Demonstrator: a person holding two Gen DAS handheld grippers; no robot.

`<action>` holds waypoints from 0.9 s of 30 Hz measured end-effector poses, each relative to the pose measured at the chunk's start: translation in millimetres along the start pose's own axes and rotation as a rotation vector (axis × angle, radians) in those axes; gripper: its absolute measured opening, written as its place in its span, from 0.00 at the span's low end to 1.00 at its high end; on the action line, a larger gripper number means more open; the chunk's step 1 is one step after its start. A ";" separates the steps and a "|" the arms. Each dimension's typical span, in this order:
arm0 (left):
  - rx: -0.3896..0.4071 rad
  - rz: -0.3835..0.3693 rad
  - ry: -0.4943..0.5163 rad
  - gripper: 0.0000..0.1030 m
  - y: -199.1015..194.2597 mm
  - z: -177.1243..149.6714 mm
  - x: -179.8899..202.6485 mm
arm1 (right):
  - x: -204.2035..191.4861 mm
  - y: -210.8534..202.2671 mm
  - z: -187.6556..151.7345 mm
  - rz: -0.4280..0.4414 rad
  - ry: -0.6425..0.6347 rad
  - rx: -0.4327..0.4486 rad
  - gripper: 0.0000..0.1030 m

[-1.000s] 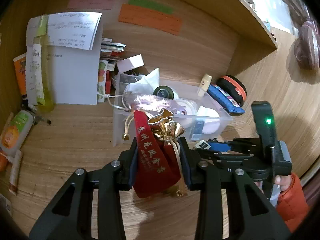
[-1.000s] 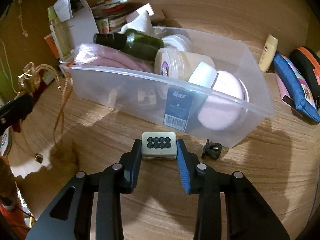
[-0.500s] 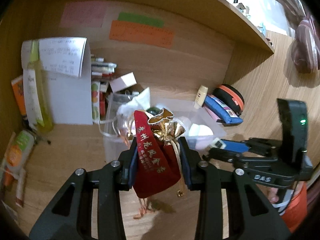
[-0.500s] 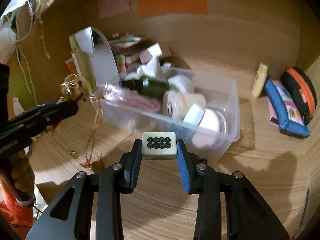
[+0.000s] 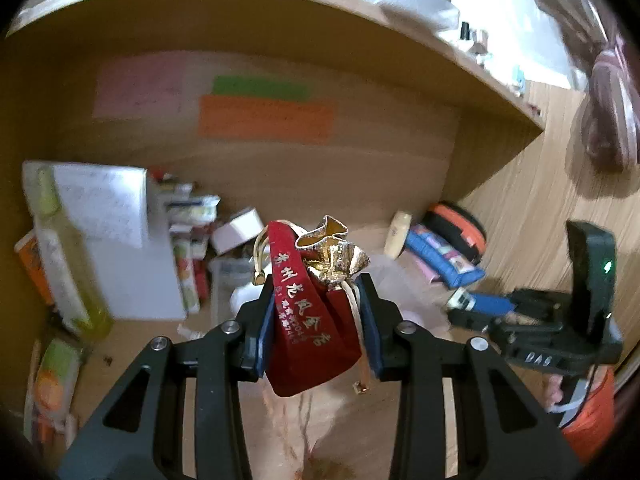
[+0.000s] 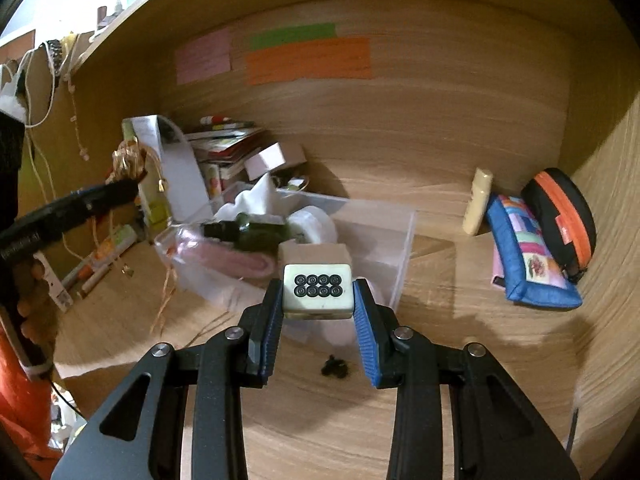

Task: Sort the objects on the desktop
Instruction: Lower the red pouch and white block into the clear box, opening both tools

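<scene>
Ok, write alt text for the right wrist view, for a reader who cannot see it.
The right gripper grips a cream mahjong tile with eight black circles, raised above a wooden desk. Behind it sits a clear plastic bin of clutter, and at left the left gripper carries a gold-trimmed pouch.

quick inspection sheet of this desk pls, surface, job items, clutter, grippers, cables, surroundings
surface: wooden desk, small black clip lying loose on it
job's things: red pouch; mahjong tile; clear bin holding a dark bottle
clutter: blue pencil case, black and orange case, cream tube, stacked booklets
grippers: left hand-held gripper shut on red pouch; right hand-held gripper shut on mahjong tile
cables: white cords hanging at left
surroundings: sticky notes on back panel
</scene>
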State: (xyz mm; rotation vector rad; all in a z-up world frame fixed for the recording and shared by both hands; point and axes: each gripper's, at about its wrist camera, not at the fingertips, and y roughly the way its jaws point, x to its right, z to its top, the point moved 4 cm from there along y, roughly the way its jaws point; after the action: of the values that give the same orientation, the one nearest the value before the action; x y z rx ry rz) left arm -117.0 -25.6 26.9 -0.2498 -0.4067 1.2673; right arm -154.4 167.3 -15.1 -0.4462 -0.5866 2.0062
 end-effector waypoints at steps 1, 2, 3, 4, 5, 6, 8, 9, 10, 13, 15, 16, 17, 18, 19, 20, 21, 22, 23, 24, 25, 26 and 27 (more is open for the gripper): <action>0.007 -0.007 0.001 0.36 2.2 5.0 1.4 | 1.9 1.0 2.7 0.003 0.002 0.004 0.30; 0.012 -0.015 0.000 0.36 5.3 10.8 3.1 | 3.4 1.0 3.4 0.002 0.003 0.006 0.30; 0.014 -0.027 0.001 0.36 7.8 14.3 4.9 | 5.0 2.5 4.8 -0.002 0.004 0.006 0.30; 0.014 -0.039 0.000 0.36 10.9 17.5 6.8 | 7.1 4.8 6.6 -0.003 0.005 0.002 0.30; 0.008 -0.045 -0.002 0.36 16.0 20.3 8.2 | 8.3 6.6 7.4 -0.003 0.003 -0.004 0.30; 0.000 -0.049 -0.003 0.36 21.7 22.4 9.5 | 8.6 7.7 7.6 -0.005 0.001 -0.006 0.30; -0.013 -0.058 -0.002 0.36 33.8 24.4 12.3 | 10.5 10.0 9.9 -0.007 -0.003 -0.007 0.30; -0.022 -0.055 0.000 0.36 40.2 23.8 13.0 | 12.0 11.3 11.2 -0.008 -0.005 -0.007 0.30; -0.031 -0.053 0.000 0.36 46.6 23.2 13.9 | 13.7 13.1 12.8 -0.010 -0.005 -0.006 0.30; -0.073 -0.057 -0.010 0.35 68.7 15.9 13.7 | 17.0 20.3 13.8 -0.006 0.000 -0.014 0.30; -0.107 -0.066 -0.020 0.36 82.1 7.5 13.3 | 19.9 28.1 11.6 -0.005 0.007 -0.032 0.30; -0.121 -0.067 -0.019 0.35 87.0 3.3 13.7 | 21.2 31.0 10.4 -0.003 0.011 -0.039 0.30; -0.133 -0.066 -0.010 0.36 91.8 -1.6 14.8 | 22.2 33.5 9.0 0.000 0.014 -0.045 0.30; -0.144 -0.062 -0.001 0.36 95.8 -5.7 16.2 | 23.0 36.3 6.9 0.004 0.017 -0.052 0.30; -0.158 -0.054 0.012 0.36 101.2 -10.2 17.9 | 23.1 38.0 6.1 0.007 0.019 -0.056 0.30; -0.167 -0.050 0.020 0.36 104.7 -13.0 19.0 | 22.9 39.7 5.4 0.009 0.020 -0.060 0.30; -0.176 -0.047 0.027 0.36 107.8 -15.3 19.9 | 22.6 41.7 4.7 0.011 0.021 -0.063 0.30; -0.184 -0.043 0.032 0.36 111.1 -17.3 20.3 | 21.5 44.3 3.9 0.019 0.022 -0.068 0.30; -0.192 -0.038 0.038 0.36 114.4 -19.4 20.6 | 20.6 45.7 3.9 0.022 0.022 -0.069 0.30; -0.198 -0.037 0.041 0.36 115.5 -21.3 20.4 | 18.6 47.6 3.4 0.029 0.020 -0.070 0.30; -0.208 -0.035 0.045 0.36 117.8 -23.8 20.4 | 16.9 49.2 3.3 0.033 0.018 -0.071 0.30; -0.213 -0.031 0.047 0.36 119.2 -24.7 19.8 | 14.9 50.3 3.0 0.038 0.015 -0.072 0.30; -0.216 -0.029 0.049 0.36 119.9 -26.3 19.5 | 12.8 51.6 2.7 0.043 0.010 -0.074 0.30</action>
State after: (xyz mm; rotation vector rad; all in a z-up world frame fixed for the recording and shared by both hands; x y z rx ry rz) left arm -205.4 28.4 -41.8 -0.4559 -0.5035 1.1872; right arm -198.1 156.2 -43.3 -0.5168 -0.6518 2.0270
